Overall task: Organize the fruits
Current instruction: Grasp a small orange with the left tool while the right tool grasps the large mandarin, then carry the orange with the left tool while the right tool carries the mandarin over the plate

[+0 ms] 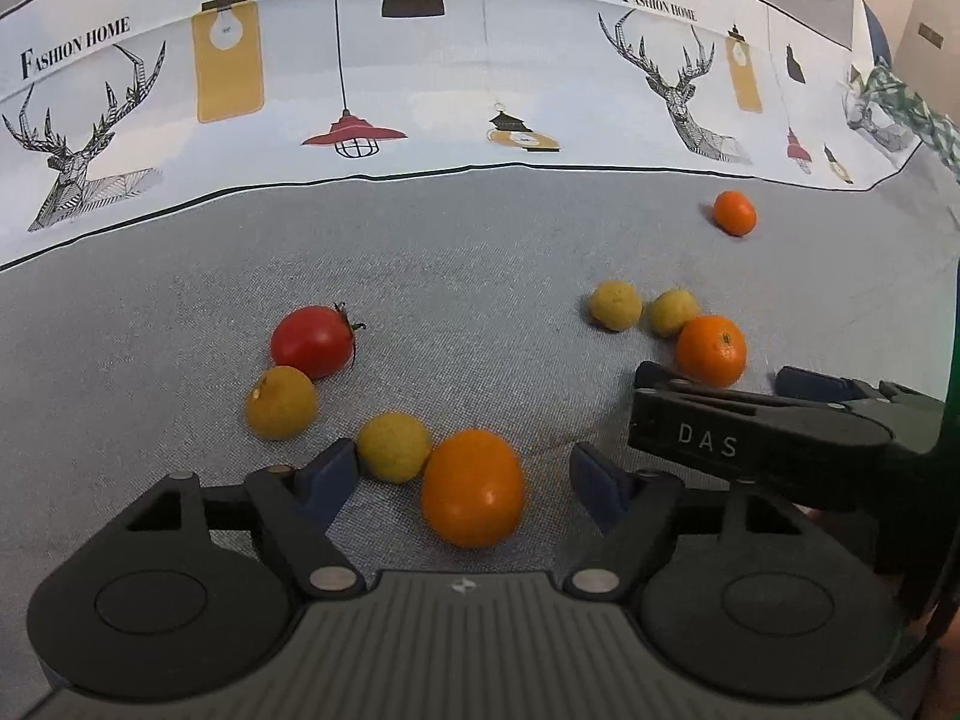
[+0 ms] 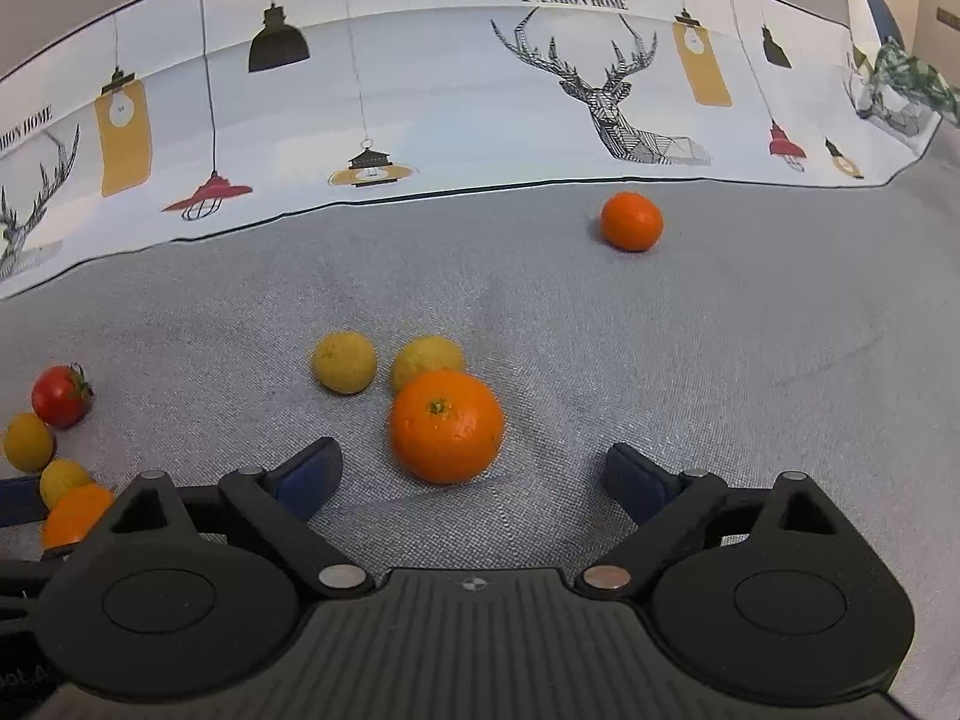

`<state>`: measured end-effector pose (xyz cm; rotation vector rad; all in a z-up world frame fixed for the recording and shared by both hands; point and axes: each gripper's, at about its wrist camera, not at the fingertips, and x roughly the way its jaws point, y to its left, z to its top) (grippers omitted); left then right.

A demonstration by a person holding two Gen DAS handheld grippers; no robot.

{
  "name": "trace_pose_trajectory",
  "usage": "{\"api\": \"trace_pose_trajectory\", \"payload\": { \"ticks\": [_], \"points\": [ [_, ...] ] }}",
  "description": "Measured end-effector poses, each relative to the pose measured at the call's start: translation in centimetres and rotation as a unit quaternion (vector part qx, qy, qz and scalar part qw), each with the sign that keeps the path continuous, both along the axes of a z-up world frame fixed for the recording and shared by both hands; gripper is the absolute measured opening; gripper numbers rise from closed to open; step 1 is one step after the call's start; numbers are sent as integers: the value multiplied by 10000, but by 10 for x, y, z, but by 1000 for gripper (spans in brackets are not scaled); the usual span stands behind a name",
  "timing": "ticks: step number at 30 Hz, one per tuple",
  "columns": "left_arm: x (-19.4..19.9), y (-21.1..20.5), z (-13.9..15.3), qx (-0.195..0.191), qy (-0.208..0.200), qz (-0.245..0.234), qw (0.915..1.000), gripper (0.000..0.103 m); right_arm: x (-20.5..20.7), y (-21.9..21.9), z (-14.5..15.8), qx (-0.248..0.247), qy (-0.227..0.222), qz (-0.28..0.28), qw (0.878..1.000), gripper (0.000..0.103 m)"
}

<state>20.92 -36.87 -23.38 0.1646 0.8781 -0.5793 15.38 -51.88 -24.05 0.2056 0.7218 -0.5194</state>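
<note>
Jaws of both grippers are held wide, empty; left gripper (image 1: 459, 468) straddles an orange (image 1: 473, 487), judged firm, smooth, best gripped at its widest middle.

You've got eight fruits loose on the bench. Left cluster: tomato (image 1: 312, 341), two yellow citrus (image 1: 281, 402) (image 1: 394, 447), big orange (image 1: 473, 487) touching the nearer one. Right cluster: two yellow (image 2: 344, 361) (image 2: 427, 360), one orange (image 2: 447, 425), stem up. Small orange (image 2: 632, 221) sits alone, far back.

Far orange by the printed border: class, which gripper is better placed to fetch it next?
Right. The far orange lies ahead and slightly right of the right gripper; from the left gripper it sits far off to the right.
</note>
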Motion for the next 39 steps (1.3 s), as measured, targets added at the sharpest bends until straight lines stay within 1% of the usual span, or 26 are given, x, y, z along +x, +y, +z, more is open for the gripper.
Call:
{"api": "trace_pose_trajectory", "payload": {
  "ticks": [2,3,4,5,6,7,8,10,11,12,14,16,17,19,20,22,25,27,31,34,36,39],
  "points": [
    [1,1,0,-56,5,22,10000,81,1,-1,0,9,2,-25,10000,95],
    [1,2,0,-87,-19,34,10000,71,1,0,1,13,6,-21,10000,95],
    [0,4,2,-119,-21,31,9999,60,1,1,2,4,-4,15,10000,88],
    [1,5,3,-184,47,-37,9998,56,-1,3,4,-42,-60,80,9999,66],
    [0,8,5,-260,135,-40,9996,42,-2,5,7,-124,-45,107,9999,55],
    [-2,13,6,-387,213,-56,9990,41,-4,7,9,-198,10,115,9997,41],
    [-5,18,8,-437,260,-48,9987,41,-6,7,10,-257,35,124,9996,37],
    [-13,28,8,-461,269,-37,9986,41,-9,3,11,-115,26,177,9998,37],
    [-18,31,7,-431,219,-65,9988,41,-10,2,11,-66,27,186,9998,37],
    [-22,33,6,-321,164,-81,9993,40,-10,2,11,-68,43,203,9998,37],
    [-27,34,1,-141,104,-135,9998,40,-11,5,11,-132,98,276,9995,37],
    [-30,32,-1,-62,-54,-228,9997,42,-11,10,9,-275,118,343,9990,39],
    [-30,30,-2,-52,-72,-266,9996,46,-11,13,7,-356,116,352,9987,39],
    [-28,24,-2,-72,-102,-277,9995,47,-10,15,5,-471,102,374,9981,39],
    [-28,23,-3,-89,-103,-271,9995,47,-10,15,4,-473,73,362,9982,39],
    [-27,23,-3,-125,-147,-247,9995,39,-9,14,4,-427,14,319,9986,39],
    [-25,28,-1,-215,-99,-221,9995,38,-9,11,5,-362,-35,295,9989,37],
    [-28,32,3,-186,-166,-168,9995,38,-11,8,8,-261,-140,202,9994,37],
    [-30,42,19,-244,-227,-62,9994,38,-14,5,15,-249,-420,117,9987,37],
    [-33,58,40,-306,-238,59,9992,38,-12,12,25,-254,-626,225,9975,37],
    [-36,75,56,-365,-228,180,9989,38,-14,21,37,-314,-790,349,9958,37],
    [-43,113,83,-453,-269,418,9977,38,-26,46,64,-404,-1077,543,9919,37]
  ]
}}
